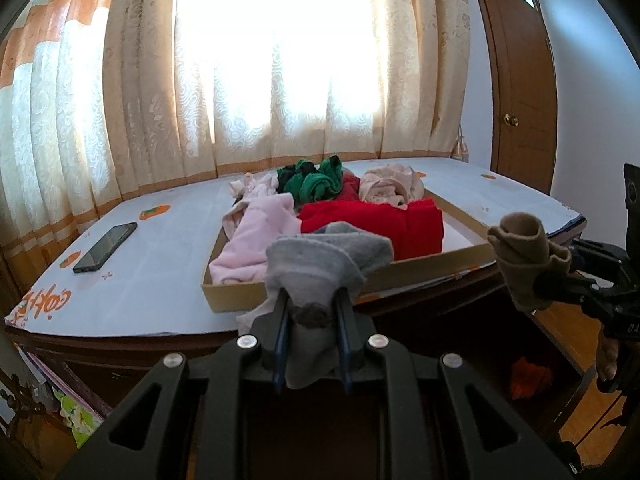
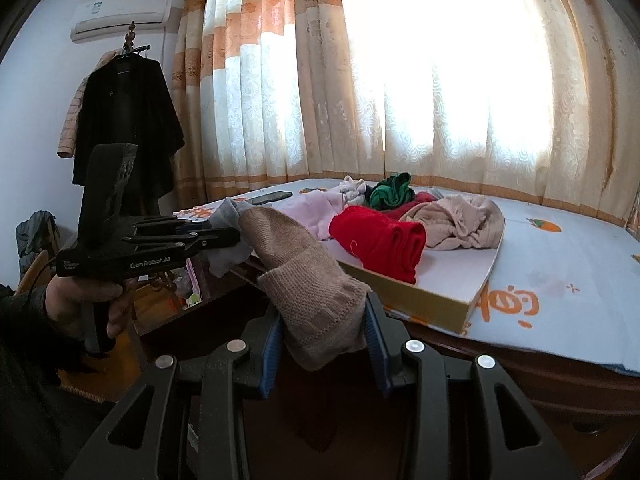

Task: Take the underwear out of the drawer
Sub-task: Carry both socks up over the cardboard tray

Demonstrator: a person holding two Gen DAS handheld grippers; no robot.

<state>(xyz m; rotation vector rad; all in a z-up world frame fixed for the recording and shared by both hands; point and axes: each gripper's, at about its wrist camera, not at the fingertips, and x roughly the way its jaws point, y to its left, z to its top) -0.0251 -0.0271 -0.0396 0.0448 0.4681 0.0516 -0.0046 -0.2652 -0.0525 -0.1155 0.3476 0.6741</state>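
My left gripper [image 1: 310, 304] is shut on a grey garment [image 1: 324, 260] and holds it up in front of a shallow cardboard box [image 1: 420, 270] on the desk. My right gripper [image 2: 324, 320] is shut on a rolled tan knit garment [image 2: 304, 276], also lifted; it shows at the right of the left wrist view [image 1: 524, 256]. The left gripper with the grey garment [image 2: 226, 216] shows at the left of the right wrist view. The box [image 2: 424, 300] holds pink [image 1: 260, 232], red [image 1: 376, 228], green [image 1: 320, 184] and beige [image 1: 392, 186] garments. An open dark drawer [image 1: 480, 360] lies below, with an orange-red item [image 1: 530, 376] inside.
A black phone [image 1: 106, 246] lies on the white patterned desk cover [image 1: 160, 280]. Curtains [image 1: 240, 80] hang behind the desk. A brown door [image 1: 520, 92] stands at the right. A dark coat [image 2: 128, 120] hangs on a rack at the left, under an air conditioner [image 2: 120, 16].
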